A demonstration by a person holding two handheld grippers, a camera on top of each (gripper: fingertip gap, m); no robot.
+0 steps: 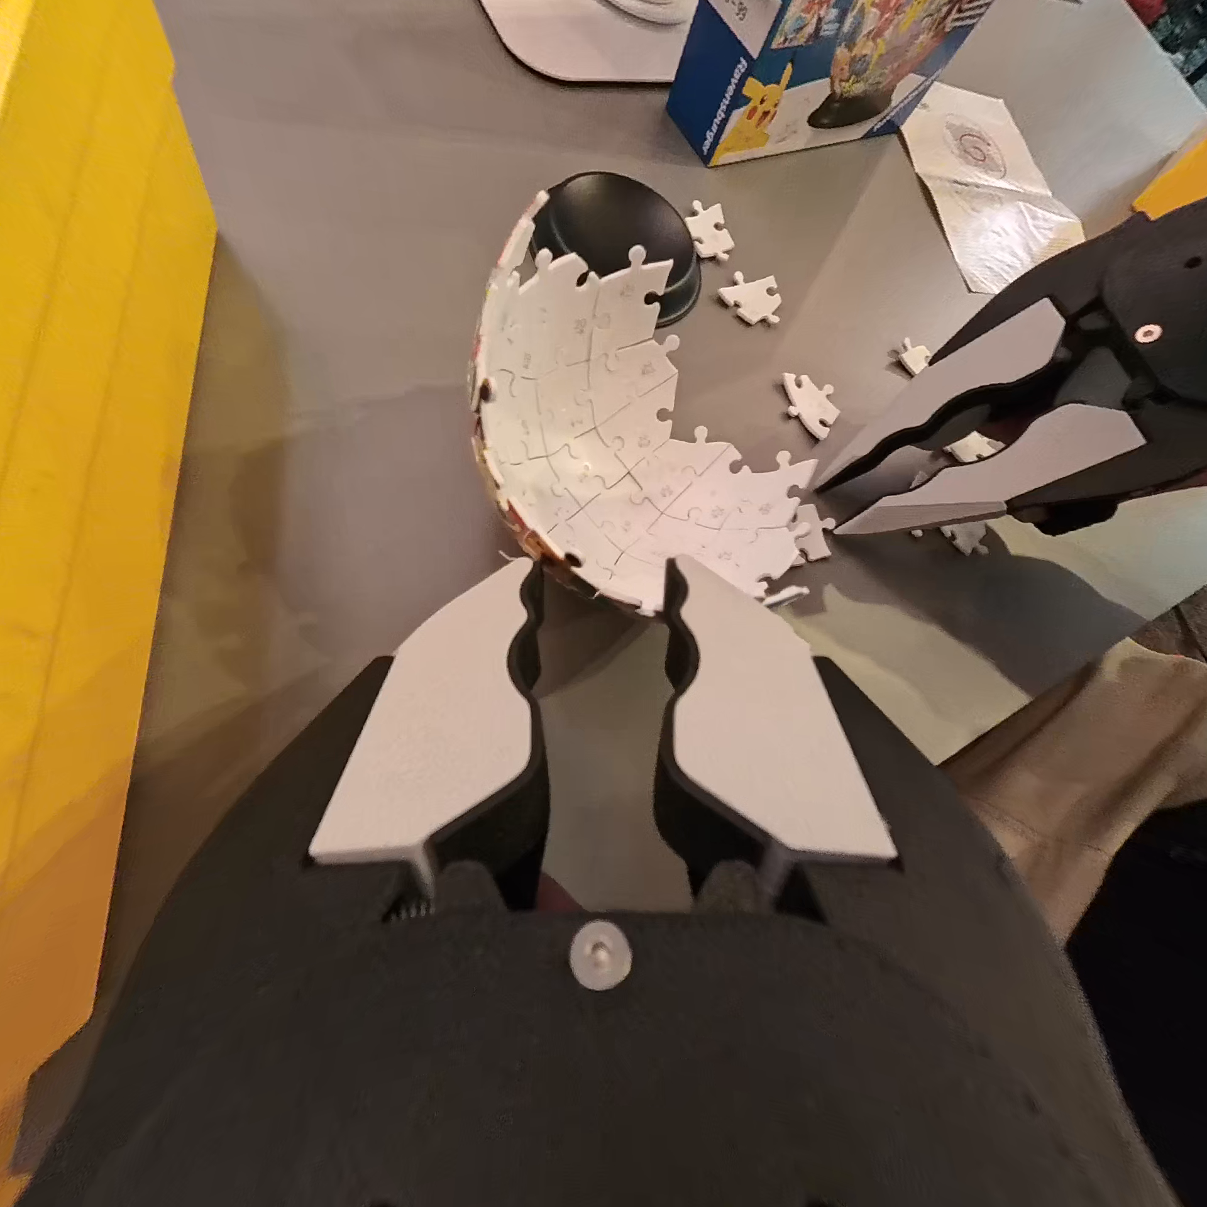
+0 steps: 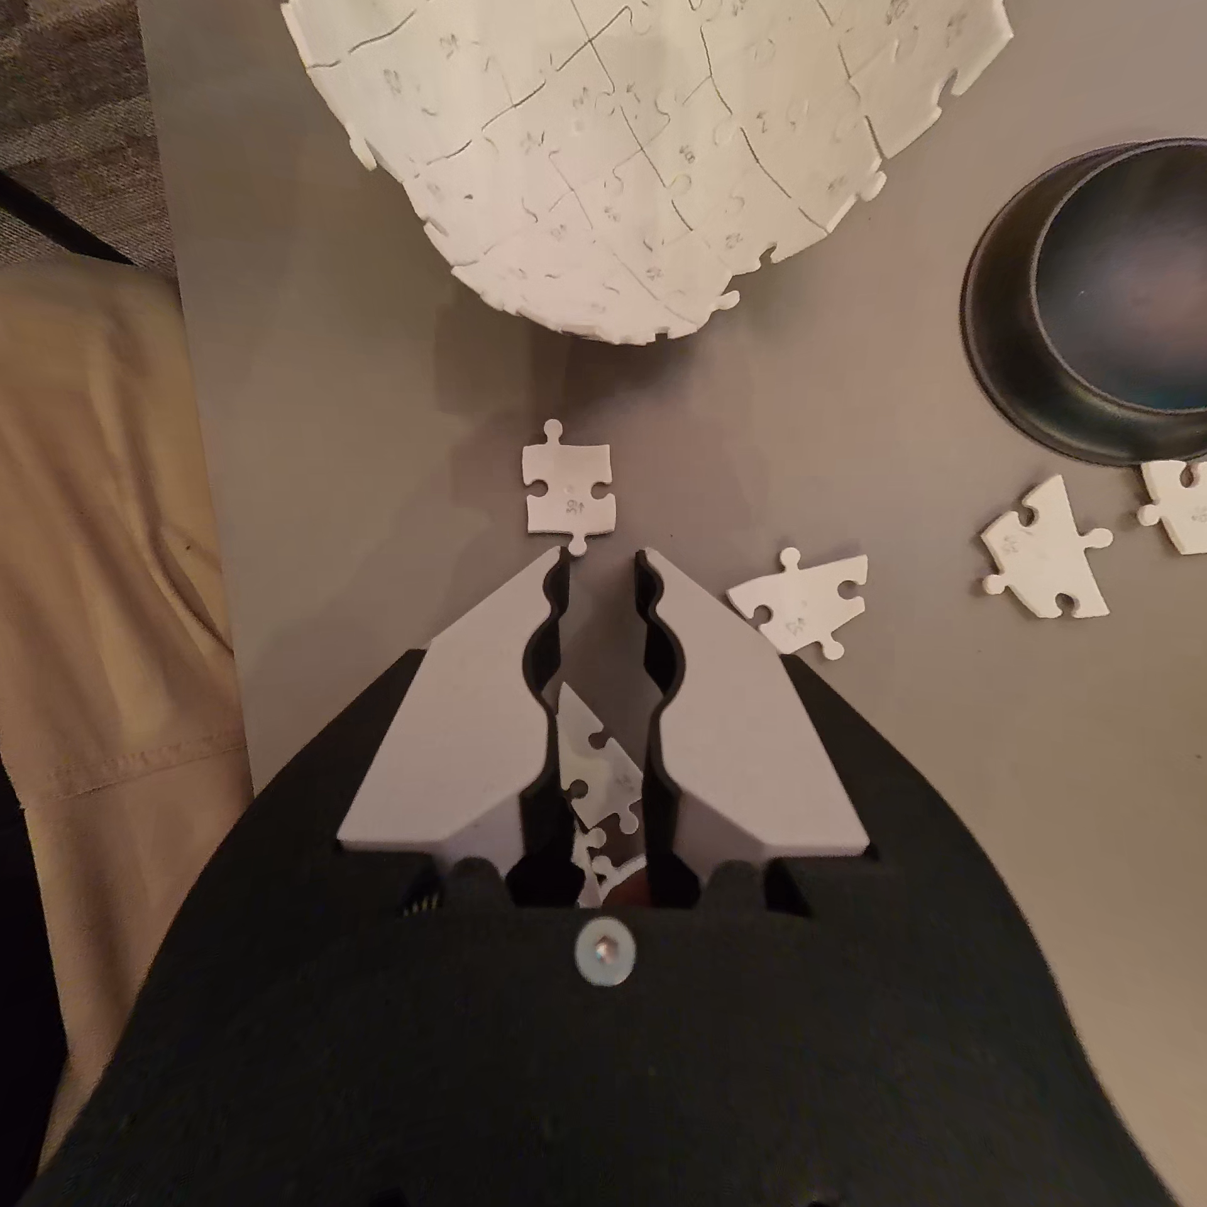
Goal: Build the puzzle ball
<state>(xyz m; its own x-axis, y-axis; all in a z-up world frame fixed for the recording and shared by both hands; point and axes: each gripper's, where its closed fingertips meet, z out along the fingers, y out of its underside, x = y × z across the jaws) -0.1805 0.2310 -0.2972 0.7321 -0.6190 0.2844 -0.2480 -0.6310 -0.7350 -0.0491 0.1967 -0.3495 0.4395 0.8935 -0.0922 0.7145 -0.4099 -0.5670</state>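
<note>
Along the table's (image 1: 366,326) left edge runs a yellow wall (image 1: 78,457). Left gripper (image 1: 604,575) sits at the near rim of the half-built puzzle ball (image 1: 588,444); its fingers stand apart, the left one outside the shell, the right one over the white inner face (contact cannot be told). Black stand (image 1: 620,235) sits behind the shell, puzzle box (image 1: 803,72) toward the far edge. Loose pieces (image 1: 751,297) lie right of the shell. Right gripper (image 2: 599,555) hovers low, fingers parted and empty, tips just short of one loose piece (image 2: 569,491). Folded paper sheet (image 1: 986,189) lies at the far right edge.
</note>
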